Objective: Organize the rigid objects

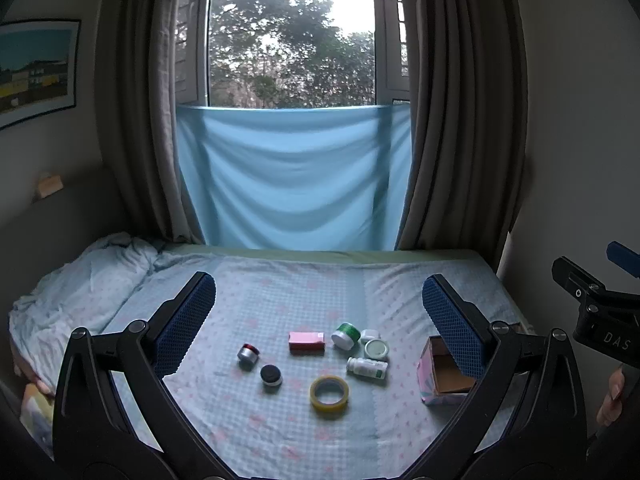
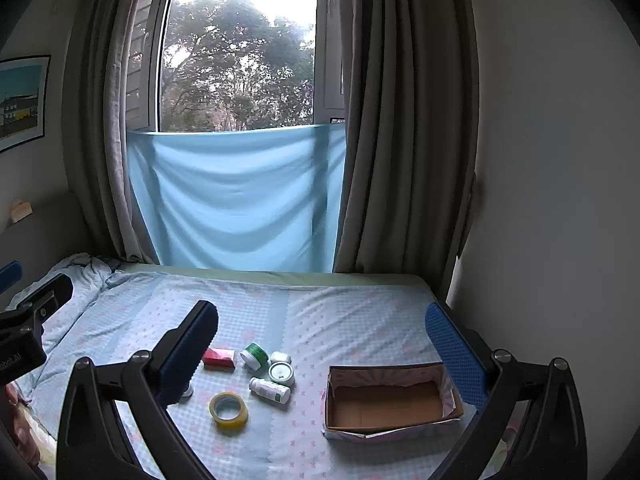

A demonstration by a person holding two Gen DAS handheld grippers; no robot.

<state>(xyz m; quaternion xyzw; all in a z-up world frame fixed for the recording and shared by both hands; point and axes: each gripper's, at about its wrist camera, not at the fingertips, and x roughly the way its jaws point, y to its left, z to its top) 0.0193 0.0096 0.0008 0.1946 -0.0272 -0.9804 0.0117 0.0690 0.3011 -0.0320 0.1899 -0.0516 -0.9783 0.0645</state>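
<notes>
Small items lie grouped on the bed sheet: a yellow tape roll (image 1: 329, 393) (image 2: 228, 409), a white pill bottle (image 1: 367, 367) (image 2: 270, 390) on its side, a pink carton (image 1: 307, 343) (image 2: 219, 358), a green-lidded jar (image 1: 345, 335) (image 2: 254, 355), a round white jar (image 1: 376, 349) (image 2: 281, 373), a silver jar (image 1: 248, 356) and a black-capped jar (image 1: 271, 375). To their right stands an empty cardboard box (image 1: 444, 376) (image 2: 384, 402). My left gripper (image 1: 318, 284) hovers open before the group. My right gripper (image 2: 320, 310) hangs open, holding nothing, between the group and the box.
The bed (image 1: 280, 280) runs back to a blue cloth (image 1: 292, 176) hung under the window, with grey curtains either side. A rumpled blanket (image 1: 80, 280) lies at the left. A wall (image 2: 560, 240) closes the right side. A hand (image 1: 610, 400) shows at the right edge.
</notes>
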